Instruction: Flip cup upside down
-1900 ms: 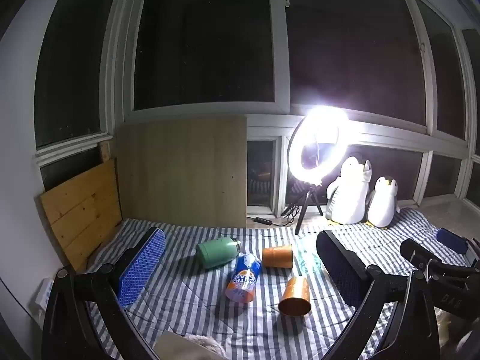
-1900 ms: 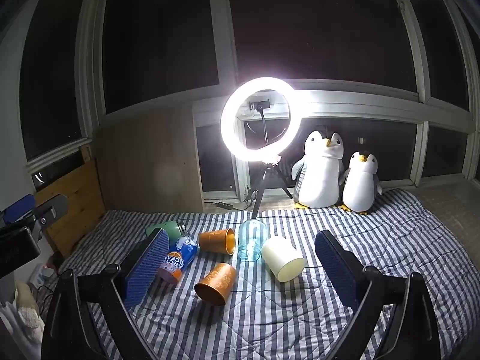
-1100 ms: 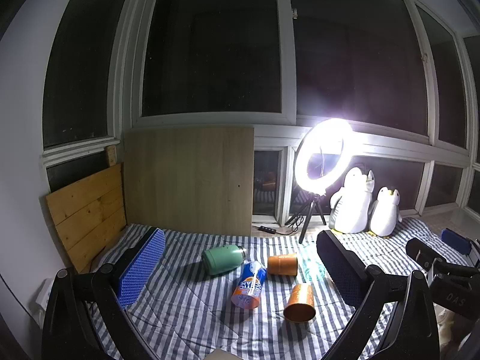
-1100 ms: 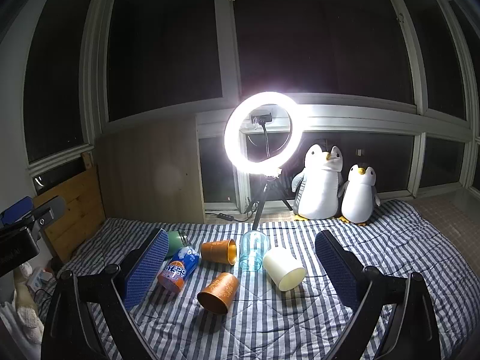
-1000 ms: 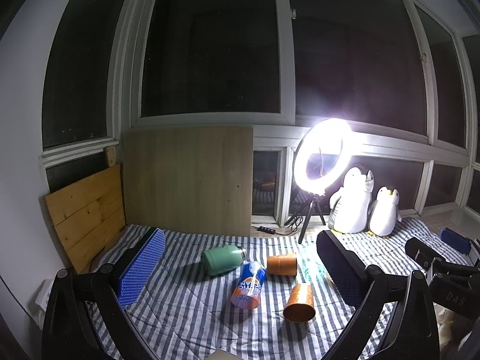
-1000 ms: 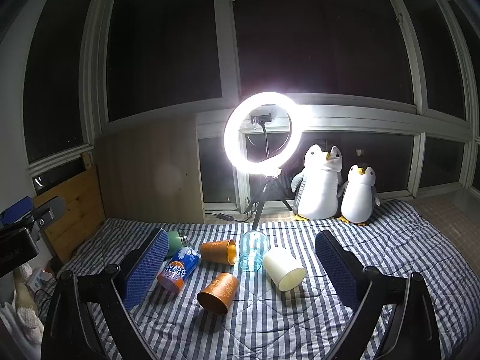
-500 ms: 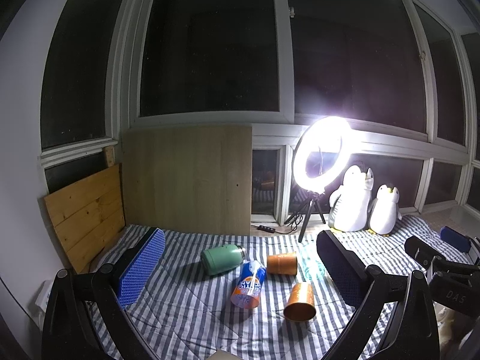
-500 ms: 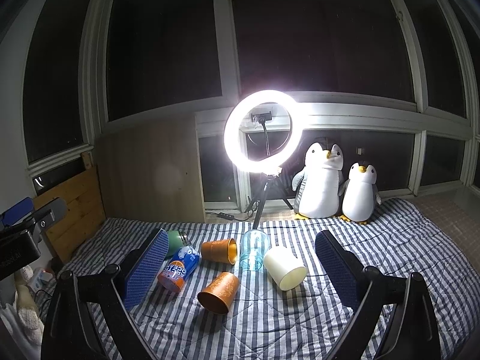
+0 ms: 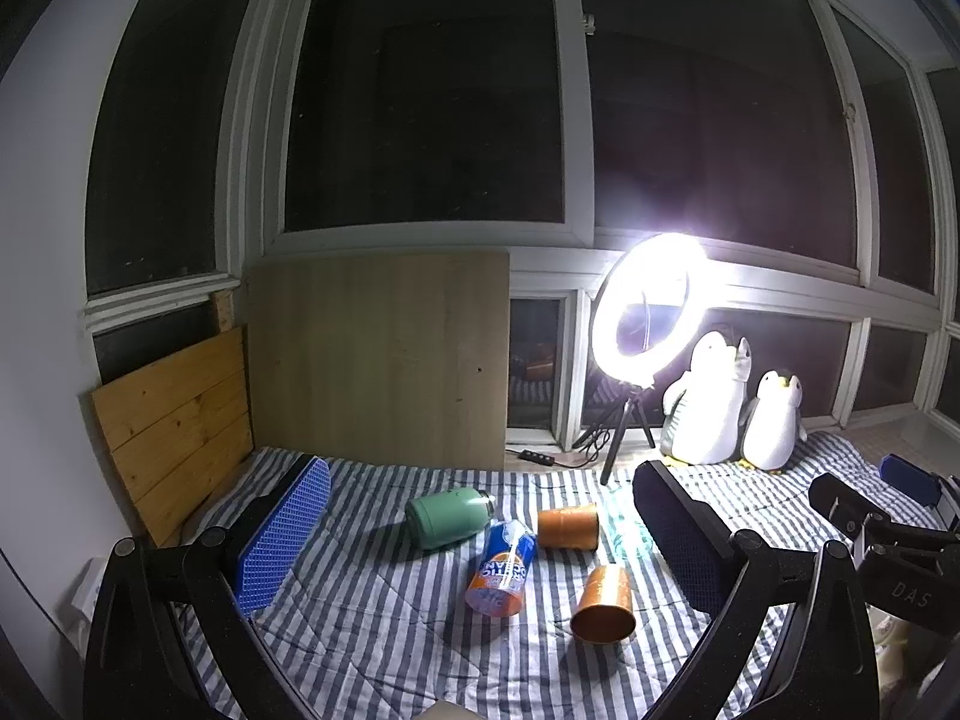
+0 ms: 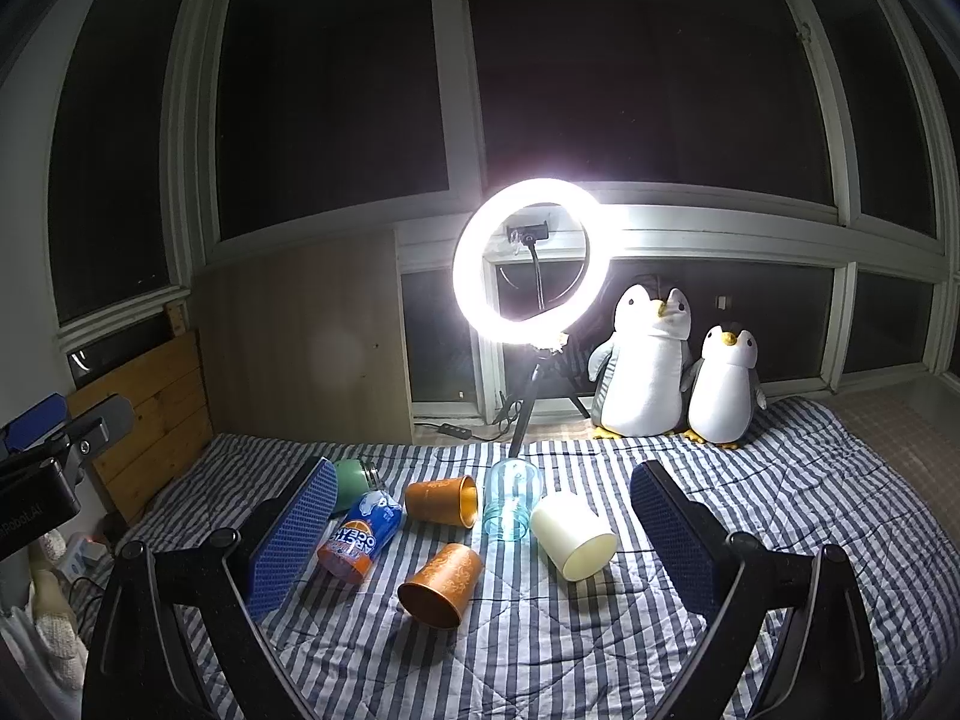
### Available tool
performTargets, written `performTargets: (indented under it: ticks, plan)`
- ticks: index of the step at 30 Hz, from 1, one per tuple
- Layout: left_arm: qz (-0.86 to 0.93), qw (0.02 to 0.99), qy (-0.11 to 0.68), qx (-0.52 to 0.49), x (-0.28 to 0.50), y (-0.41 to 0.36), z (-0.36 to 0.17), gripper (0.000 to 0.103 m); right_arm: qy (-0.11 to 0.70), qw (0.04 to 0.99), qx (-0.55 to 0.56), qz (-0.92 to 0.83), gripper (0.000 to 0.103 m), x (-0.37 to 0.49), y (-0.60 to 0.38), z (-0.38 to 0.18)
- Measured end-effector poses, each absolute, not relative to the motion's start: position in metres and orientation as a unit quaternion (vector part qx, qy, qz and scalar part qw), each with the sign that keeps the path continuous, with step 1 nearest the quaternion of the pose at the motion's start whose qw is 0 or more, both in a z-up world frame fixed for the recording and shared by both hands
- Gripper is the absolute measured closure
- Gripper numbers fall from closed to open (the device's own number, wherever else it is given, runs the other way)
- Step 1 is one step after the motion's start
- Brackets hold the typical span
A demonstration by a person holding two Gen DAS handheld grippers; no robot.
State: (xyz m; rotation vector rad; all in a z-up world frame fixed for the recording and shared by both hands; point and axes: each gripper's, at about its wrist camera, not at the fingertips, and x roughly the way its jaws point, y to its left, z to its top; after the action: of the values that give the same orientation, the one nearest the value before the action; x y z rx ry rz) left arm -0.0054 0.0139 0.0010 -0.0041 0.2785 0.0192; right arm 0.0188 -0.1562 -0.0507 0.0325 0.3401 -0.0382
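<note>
Cups lying on their sides on the striped blanket (image 10: pixel 600 648): near orange cup (image 10: pixel 441 585), far orange cup (image 10: pixel 441 501), cream cup (image 10: pixel 573 534); a clear blue cup (image 10: pixel 512 507) stands inverted between them. Soda can (image 10: pixel 359 537) and green bottle (image 10: pixel 354 483) lie left of these. Left gripper (image 9: pixel 480 546) and right gripper (image 10: pixel 480 540) hover above, fingers spread wide, holding nothing. Ring light (image 10: pixel 528 258) and two plush penguins (image 10: pixel 678 360) stand behind.
</note>
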Motion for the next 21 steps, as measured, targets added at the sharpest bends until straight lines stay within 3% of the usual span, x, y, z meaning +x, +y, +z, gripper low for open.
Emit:
performTargets:
  ticks: [21]
  plan:
    - [0.009, 0.99, 0.139, -0.004, -0.0047, 0.016, -0.0005, 0.001, 0.167, 0.986, 0.015, -0.021, 0.006, 0.0218, -0.1546, -0.053]
